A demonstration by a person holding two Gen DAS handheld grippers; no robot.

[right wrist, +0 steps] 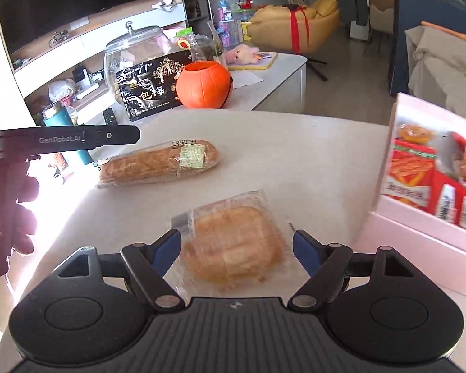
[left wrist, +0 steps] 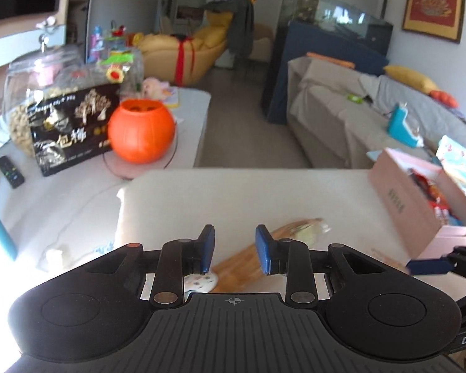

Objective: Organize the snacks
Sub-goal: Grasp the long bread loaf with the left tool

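Observation:
A long wrapped bread loaf (right wrist: 158,163) lies on the white table (right wrist: 295,155), left of centre. A square wrapped bread (right wrist: 233,242) lies nearer, between the open jaws of my right gripper (right wrist: 236,248), which is wide open and low over it. A pink box (right wrist: 419,239) at the right holds red snack packs (right wrist: 413,171). My left gripper (left wrist: 235,248) is open and empty above the long loaf (left wrist: 248,264). The pink box (left wrist: 400,205) is at its right.
An orange pumpkin bucket (right wrist: 204,84), a black snack box (right wrist: 152,88) and a glass jar (right wrist: 133,52) stand on the far side table. A grey sofa (left wrist: 357,118) lies beyond the table edge. A remote (left wrist: 10,171) lies at the left.

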